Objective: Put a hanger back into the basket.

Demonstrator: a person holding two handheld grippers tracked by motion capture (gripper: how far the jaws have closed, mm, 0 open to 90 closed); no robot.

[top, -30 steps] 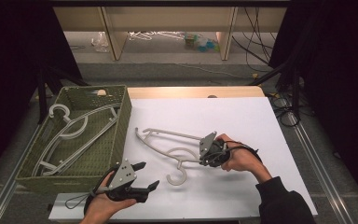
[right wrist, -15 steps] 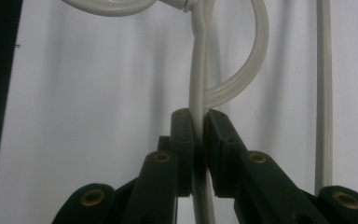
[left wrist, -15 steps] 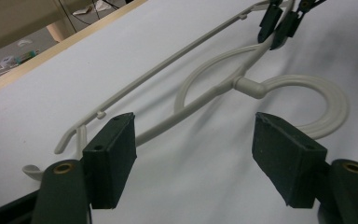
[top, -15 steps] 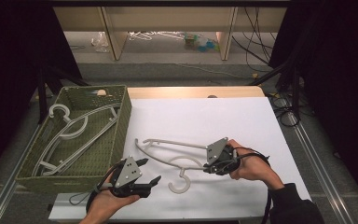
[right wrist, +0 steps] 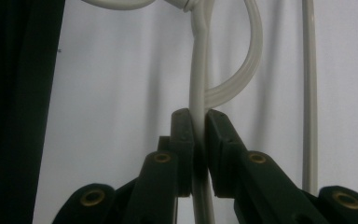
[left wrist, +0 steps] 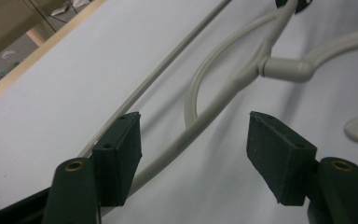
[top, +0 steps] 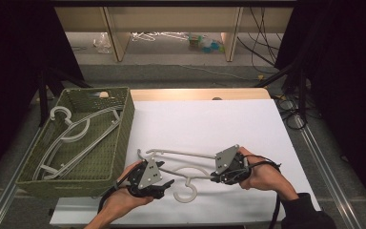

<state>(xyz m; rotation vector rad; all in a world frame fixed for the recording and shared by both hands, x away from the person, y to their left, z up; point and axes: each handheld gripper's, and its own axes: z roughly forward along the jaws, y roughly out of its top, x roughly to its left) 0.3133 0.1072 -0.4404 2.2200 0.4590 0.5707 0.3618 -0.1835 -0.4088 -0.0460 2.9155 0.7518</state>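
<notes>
On smooth white tabletop [top: 209,119], right tool [top: 218,174] clamps curved plastic hanger [top: 181,155]; left tool [top: 164,183] gapes.

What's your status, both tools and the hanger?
Right tool shut on hanger. Left tool open, straddling its arm. Basket alongside; nothing in the way.

Hanger [top: 181,167]: pale grey. Basket [top: 119,138]: olive-green weave. Table cover [top: 209,124]: white. Gripper jaws: black.

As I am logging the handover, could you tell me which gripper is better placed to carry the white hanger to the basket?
Probably the right gripper: it is shut on the hanger; the left gripper is open astride it.
</notes>
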